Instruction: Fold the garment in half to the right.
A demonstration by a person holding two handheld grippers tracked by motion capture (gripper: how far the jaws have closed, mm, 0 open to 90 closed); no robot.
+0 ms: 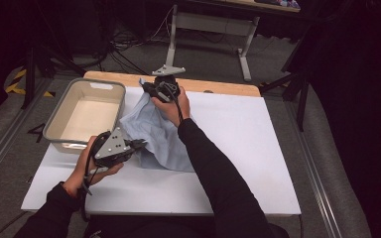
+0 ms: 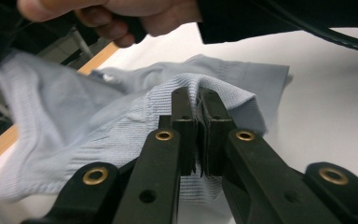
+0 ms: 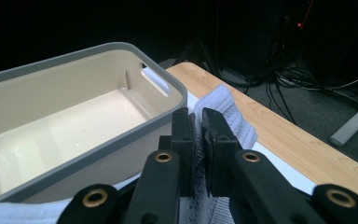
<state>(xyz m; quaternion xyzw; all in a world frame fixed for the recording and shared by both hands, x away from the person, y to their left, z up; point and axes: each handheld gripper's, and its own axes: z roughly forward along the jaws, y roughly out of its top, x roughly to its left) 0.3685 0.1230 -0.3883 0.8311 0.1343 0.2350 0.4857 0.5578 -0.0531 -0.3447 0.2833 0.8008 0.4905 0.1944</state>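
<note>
Both tools are clamped on the blue garment [image 1: 151,130]: left tool [image 1: 140,144], right tool [image 1: 148,88]. Next, carry it into the bin [image 1: 62,111], keeping it taut.

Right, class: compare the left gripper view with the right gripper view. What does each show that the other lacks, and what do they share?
Left gripper view alone: the person's other hand above, and the white tabletop. Right gripper view alone: the empty beige plastic bin with a grey rim, the wooden table edge and floor cables. Both: black jaws shut on the pale blue ribbed cloth.
</note>
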